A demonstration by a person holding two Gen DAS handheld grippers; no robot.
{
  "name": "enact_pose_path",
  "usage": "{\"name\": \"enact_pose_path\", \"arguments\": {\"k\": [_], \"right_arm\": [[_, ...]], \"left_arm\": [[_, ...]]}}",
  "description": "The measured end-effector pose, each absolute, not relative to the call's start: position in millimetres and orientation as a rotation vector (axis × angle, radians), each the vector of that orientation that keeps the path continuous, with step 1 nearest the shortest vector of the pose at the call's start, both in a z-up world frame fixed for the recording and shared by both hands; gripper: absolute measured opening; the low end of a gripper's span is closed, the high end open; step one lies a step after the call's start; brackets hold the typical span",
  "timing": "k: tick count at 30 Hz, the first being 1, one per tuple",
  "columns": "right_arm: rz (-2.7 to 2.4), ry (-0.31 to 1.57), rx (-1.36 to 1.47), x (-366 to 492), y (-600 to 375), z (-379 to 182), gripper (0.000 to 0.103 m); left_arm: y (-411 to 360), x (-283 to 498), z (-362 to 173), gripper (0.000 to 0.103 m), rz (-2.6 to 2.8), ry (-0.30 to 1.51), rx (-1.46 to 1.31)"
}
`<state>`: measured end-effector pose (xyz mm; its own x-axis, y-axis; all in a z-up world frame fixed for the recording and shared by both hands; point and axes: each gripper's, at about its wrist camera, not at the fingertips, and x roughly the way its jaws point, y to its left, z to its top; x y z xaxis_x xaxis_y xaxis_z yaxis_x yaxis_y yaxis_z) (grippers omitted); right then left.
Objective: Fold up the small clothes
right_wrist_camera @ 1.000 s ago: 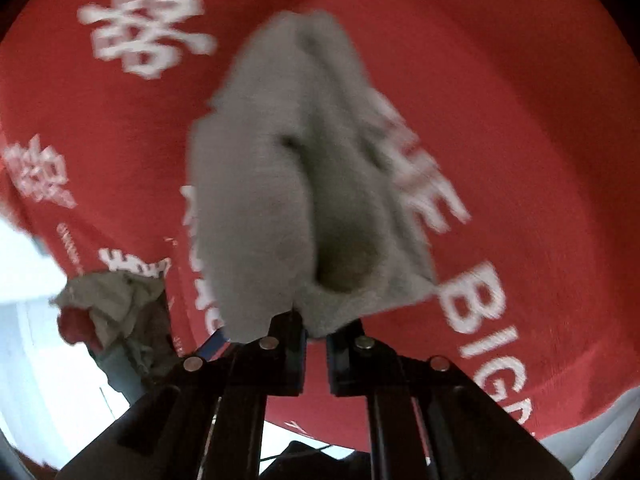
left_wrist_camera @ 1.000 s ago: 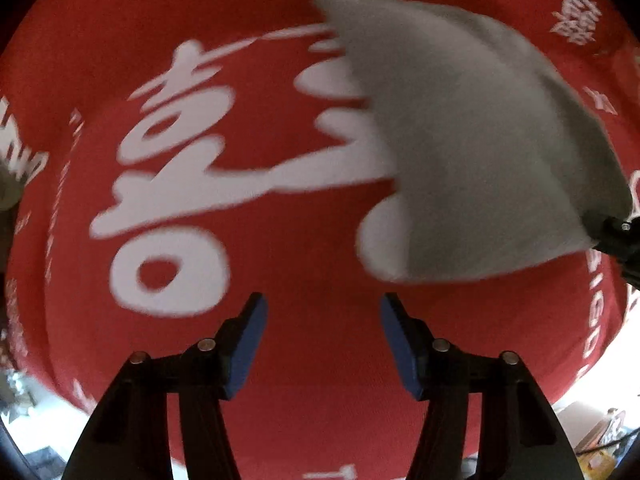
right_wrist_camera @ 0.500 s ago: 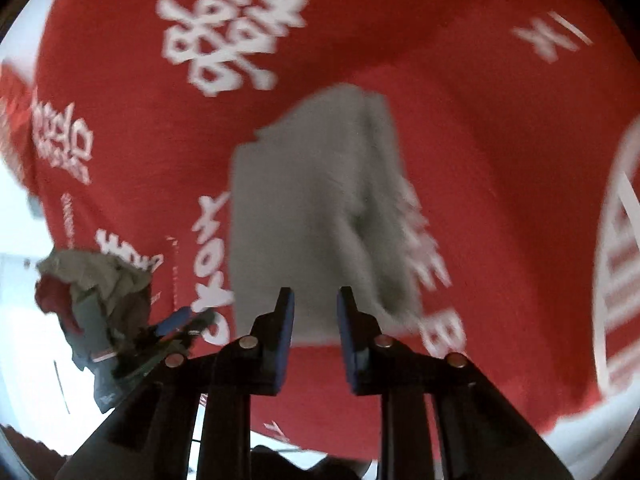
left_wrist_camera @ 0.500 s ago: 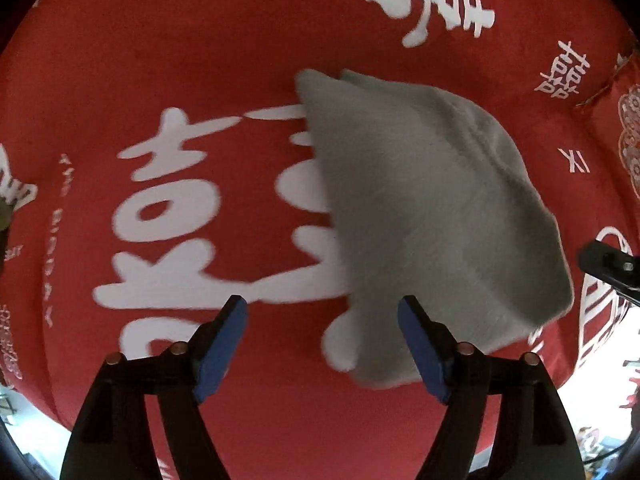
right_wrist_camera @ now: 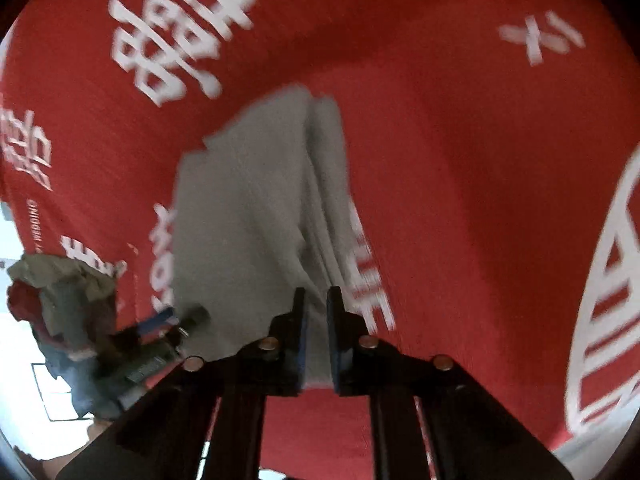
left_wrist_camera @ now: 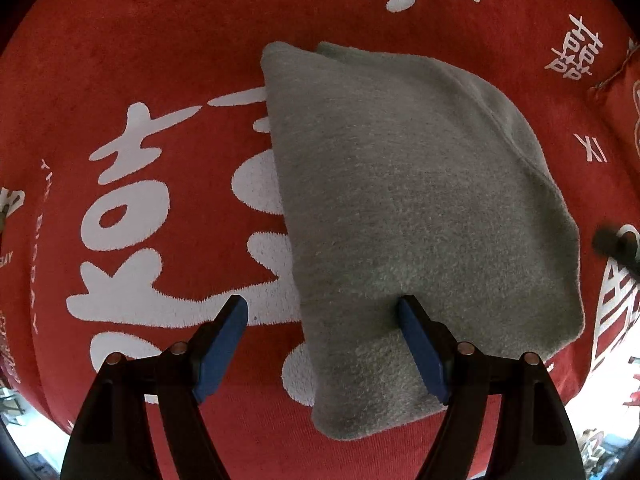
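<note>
L claw [left_wrist_camera: 322, 314]: black arms w/ blue pads, spread wide, nothing pinched; the R-side pad [left_wrist_camera: 418, 350] is seen over the near edge of a grey garment [left_wrist_camera: 416, 216], whether touching cannot be told. The garment is a folded, fuzzy fleece-like knit, roughly trapezoid, w/ rounded corners and layered edges shown at the far end. It is laid flat on a red cloth [left_wrist_camera: 180, 40], plush w/ short pile, printed w/ large white characters, spread over the bench.

R claw [right_wrist_camera: 316, 300]: blue-lined fingers nearly pressed together, a narrow gap left; grey cloth is seen in the gap, but a real pinch cannot be told (motion blur). From there the grey garment [right_wrist_camera: 248, 216] is seen running away lengthwise, w/ stacked fold layers along its R side. A crumpled pile of clothes [right_wrist_camera: 60, 292], olive, red and blue, is seen at the cloth's L edge.
</note>
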<state>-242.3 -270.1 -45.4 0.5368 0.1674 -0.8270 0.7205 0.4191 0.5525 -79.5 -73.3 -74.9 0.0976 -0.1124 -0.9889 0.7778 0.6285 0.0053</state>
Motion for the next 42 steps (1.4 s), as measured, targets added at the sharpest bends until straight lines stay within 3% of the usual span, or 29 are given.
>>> {"name": "enact_pose_path", "arguments": {"k": [1, 3, 6, 8, 9, 12, 15, 18, 30, 38, 42], "right_arm": [[-0.427, 0.978, 1.098, -234.6, -278.3, -44.0, 0.039], [-0.421, 0.98, 1.086, -213.9, -297.3, -50.6, 0.049], [-0.402, 1.024, 1.141, -185.3, -318.4, -79.4, 0.049], [-0.377, 1.046, 1.196, -171.2, -324.7, -92.9, 0.038], [-0.358, 1.053, 1.195, -166.1, -325.6, -95.3, 0.016], [-0.367, 1.107, 1.073, -161.9, -318.8, -96.6, 0.015], [-0.378, 1.089, 1.147, -173.2, -322.8, -107.4, 0.015], [-0.39, 1.101, 1.122, -175.3, -318.9, -101.7, 0.015], [-0.469, 1.184, 1.176, -216.0, -311.1, -101.8, 0.015], [-0.459, 1.195, 1.205, -225.0, -305.8, -97.1, 0.024], [-0.45, 1.189, 1.201, -221.2, -304.0, -95.1, 0.044]], "left_arm": [[-73.8, -78.9, -75.0, 0.079, -0.728, 1.32, 0.635], [-74.5, -77.7, -74.2, 0.079, -0.725, 1.326, 0.633], [-75.6, -75.1, -68.7, 0.079, -0.72, 1.33, 0.625], [-77.7, -74.1, -61.9, 0.079, -0.725, 1.314, 0.611], [-79.3, -73.9, -60.4, 0.079, -0.728, 1.306, 0.608], [-85.9, -73.7, -70.6, 0.079, -0.729, 1.328, 0.613], [-89.4, -74.0, -81.2, 0.079, -0.733, 1.353, 0.613], [-89.4, -74.1, -85.7, 0.091, -0.72, 1.36, 0.63], [-88.3, -67.0, -89.5, 0.091, -0.688, 1.412, 0.609], [-93.1, -71.2, -89.5, 0.091, -0.683, 1.41, 0.618], [-94.9, -74.7, -89.8, 0.091, -0.68, 1.413, 0.623]]}}
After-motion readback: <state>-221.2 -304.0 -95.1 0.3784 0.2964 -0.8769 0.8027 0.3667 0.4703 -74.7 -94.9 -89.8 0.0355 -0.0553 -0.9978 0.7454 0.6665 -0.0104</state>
